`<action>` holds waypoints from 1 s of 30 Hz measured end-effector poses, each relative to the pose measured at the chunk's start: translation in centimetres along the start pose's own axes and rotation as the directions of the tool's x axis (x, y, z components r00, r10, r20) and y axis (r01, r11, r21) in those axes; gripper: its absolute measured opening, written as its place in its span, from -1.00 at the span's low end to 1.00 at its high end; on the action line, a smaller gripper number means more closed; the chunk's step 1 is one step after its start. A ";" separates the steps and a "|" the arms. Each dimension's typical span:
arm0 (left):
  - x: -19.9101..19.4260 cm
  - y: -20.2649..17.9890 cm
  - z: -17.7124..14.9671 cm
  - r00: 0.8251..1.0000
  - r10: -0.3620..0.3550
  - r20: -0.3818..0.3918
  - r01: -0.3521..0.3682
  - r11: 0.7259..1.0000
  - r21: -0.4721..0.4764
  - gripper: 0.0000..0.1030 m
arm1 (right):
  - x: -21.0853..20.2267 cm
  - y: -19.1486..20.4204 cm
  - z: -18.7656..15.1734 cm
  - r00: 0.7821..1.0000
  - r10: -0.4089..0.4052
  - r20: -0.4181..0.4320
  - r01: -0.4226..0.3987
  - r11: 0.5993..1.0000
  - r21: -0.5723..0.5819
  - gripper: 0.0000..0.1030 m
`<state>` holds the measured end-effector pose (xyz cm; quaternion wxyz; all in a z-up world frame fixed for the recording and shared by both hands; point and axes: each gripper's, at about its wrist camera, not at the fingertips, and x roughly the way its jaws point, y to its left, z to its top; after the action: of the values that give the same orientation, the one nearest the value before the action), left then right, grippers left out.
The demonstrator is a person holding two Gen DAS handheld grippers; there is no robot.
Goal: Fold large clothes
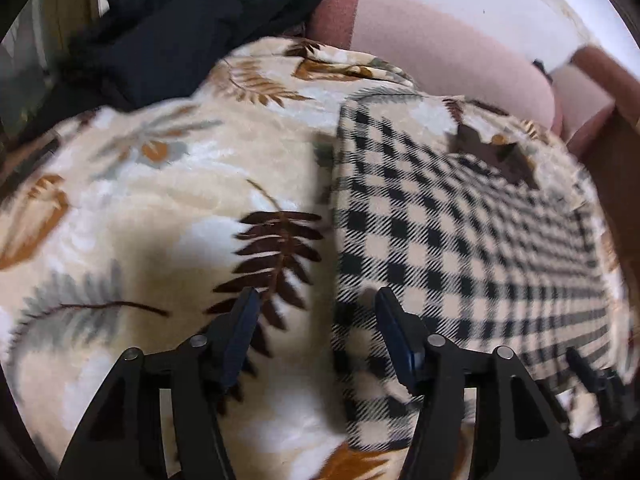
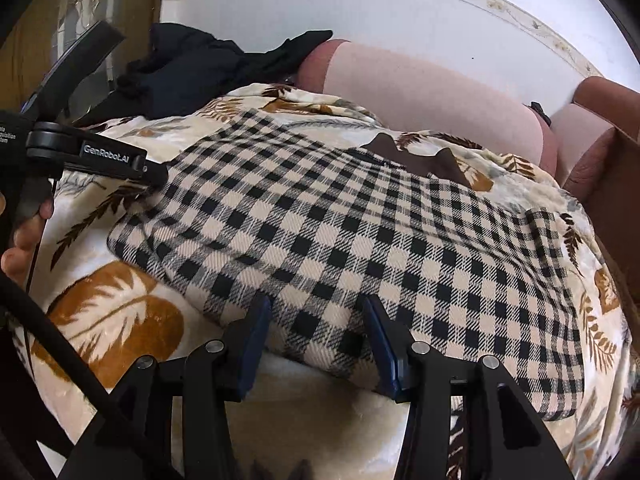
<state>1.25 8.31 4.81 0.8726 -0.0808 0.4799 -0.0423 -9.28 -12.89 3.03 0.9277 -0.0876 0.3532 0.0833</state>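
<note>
Left wrist view looks steeply down along the left gripper [image 1: 316, 300], which hangs over the left edge of the checked garment [image 1: 440, 232]. Its jaws stand about half open; the right finger is over the checked cloth, the left finger over the leaf-patterned blanket [image 1: 140, 208], and nothing is clamped between them. Whether the tips touch the cloth I cannot tell, because this picture is blurred.

In the right wrist view the right gripper [image 2: 314, 306] also points down, at the near edge of the garment. The jaws are about half open with the folded edge lying between them, and the pads do not seem to press it. To its left, fingers of a hand [image 2: 24, 240] hold the other tool. Beyond the garment lie a black cloth [image 2: 192, 72] and a pink cushion [image 2: 420, 92].
</note>
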 end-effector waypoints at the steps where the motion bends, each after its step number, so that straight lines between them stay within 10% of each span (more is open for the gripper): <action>1: 0.4 0.0 0.2 0.999 -0.034 -0.012 0.034 0.999 -0.012 0.24 | 0.1 0.0 0.3 1.000 0.001 0.003 -0.001 1.000 0.006 0.02; 7: 3.5 -0.3 2.1 0.979 -0.193 -0.058 0.188 0.978 -0.086 0.33 | 1.8 0.1 1.4 1.000 0.000 -0.020 0.000 1.000 0.013 -0.19; 12: 6.1 -0.1 2.2 0.922 -0.373 -0.106 0.342 0.911 -0.231 0.47 | 4.6 -0.5 0.5 0.991 0.036 -0.129 -0.030 0.999 0.042 -0.20; 20: 5.4 -2.7 1.0 0.940 -0.317 -0.125 0.304 0.946 -0.113 0.48 | 4.9 -1.0 0.5 0.991 0.049 -0.127 -0.044 0.998 0.043 -0.20; 21: 5.3 -3.2 0.8 0.945 -0.299 -0.132 0.290 0.953 -0.083 0.45 | 4.9 -1.1 0.5 0.991 0.047 -0.126 -0.043 0.998 0.041 -0.20; 23: 5.3 -4.2 0.7 0.942 -0.297 -0.158 0.293 0.955 -0.044 -0.34 | 4.4 -1.3 0.6 0.991 0.059 -0.119 -0.054 0.997 0.051 -0.20; 30: 4.8 -4.5 0.7 0.947 -0.293 -0.135 0.286 0.956 -0.072 -0.58 | 1.8 -6.3 2.5 0.999 0.038 -0.011 -0.034 0.972 0.232 -0.50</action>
<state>4.44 3.22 2.02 0.8177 -0.1694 0.5254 -0.1633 -5.01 -18.26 4.34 0.9272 0.0272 0.3691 0.0576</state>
